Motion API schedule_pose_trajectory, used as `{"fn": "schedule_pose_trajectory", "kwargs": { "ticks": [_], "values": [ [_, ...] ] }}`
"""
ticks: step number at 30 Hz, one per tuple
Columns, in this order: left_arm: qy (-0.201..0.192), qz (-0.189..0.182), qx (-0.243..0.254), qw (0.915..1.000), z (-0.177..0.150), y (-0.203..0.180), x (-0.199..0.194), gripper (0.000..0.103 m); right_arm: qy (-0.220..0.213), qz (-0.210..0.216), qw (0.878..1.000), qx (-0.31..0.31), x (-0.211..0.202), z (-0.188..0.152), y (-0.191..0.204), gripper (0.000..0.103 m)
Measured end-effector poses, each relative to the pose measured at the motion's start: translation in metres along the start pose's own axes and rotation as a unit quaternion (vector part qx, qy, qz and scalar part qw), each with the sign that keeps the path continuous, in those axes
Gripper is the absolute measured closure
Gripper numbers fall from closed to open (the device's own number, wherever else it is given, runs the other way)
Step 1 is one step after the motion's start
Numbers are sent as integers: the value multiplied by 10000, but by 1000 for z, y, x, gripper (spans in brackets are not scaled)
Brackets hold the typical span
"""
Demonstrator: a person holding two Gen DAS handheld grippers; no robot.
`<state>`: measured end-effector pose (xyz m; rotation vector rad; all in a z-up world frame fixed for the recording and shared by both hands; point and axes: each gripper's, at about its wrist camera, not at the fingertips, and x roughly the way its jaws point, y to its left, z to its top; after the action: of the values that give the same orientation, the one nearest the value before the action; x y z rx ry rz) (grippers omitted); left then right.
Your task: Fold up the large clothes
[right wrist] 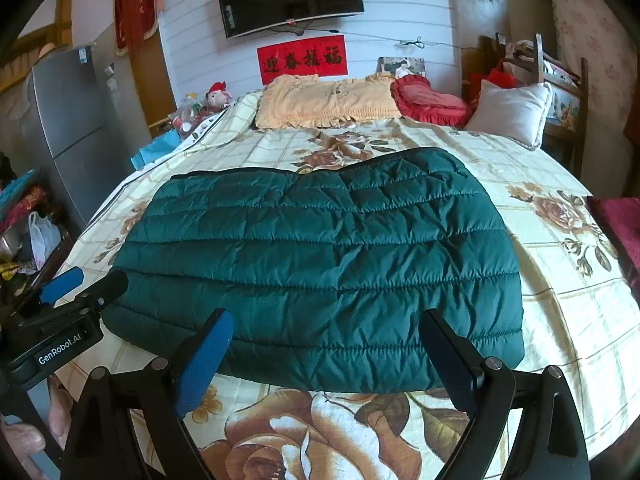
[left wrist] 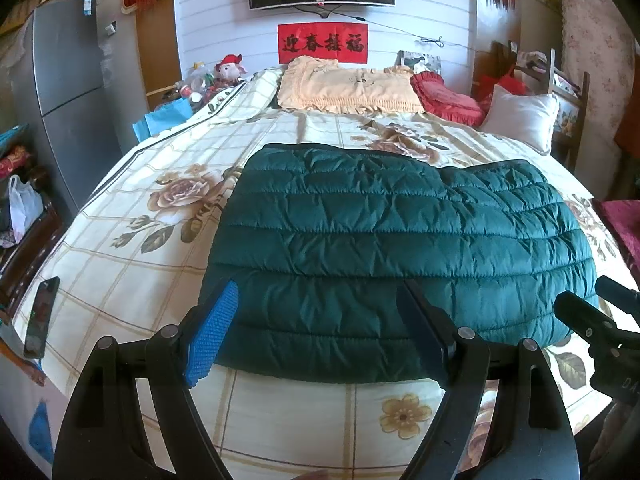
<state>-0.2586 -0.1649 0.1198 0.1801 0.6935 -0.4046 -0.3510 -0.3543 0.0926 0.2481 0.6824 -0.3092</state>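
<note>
A dark green quilted down jacket [left wrist: 400,248] lies folded into a wide rectangle on the flowered bedspread [left wrist: 140,240]; it also shows in the right wrist view [right wrist: 320,256]. My left gripper [left wrist: 320,320] is open and empty, its fingers wide apart above the jacket's near left edge. My right gripper [right wrist: 328,344] is open and empty over the jacket's near edge. The right gripper shows at the right edge of the left wrist view [left wrist: 600,312], and the left gripper at the left edge of the right wrist view [right wrist: 80,284].
A phone [left wrist: 42,316] lies on the bed's left edge. Pillows [left wrist: 348,88] and a red cushion [left wrist: 448,98] sit at the head of the bed. A grey fridge [left wrist: 68,92] stands left; a wooden chair [left wrist: 568,92] stands right.
</note>
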Motion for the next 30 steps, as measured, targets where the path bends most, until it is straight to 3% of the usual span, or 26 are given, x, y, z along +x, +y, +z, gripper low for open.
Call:
{"fn": "schedule_pose_trajectory", "kwargs": {
  "ticks": [30],
  "values": [
    [81,-66,80,9999,-3,-4,9,21,148,87,9998,67,9,-3,-3,10]
  ]
}}
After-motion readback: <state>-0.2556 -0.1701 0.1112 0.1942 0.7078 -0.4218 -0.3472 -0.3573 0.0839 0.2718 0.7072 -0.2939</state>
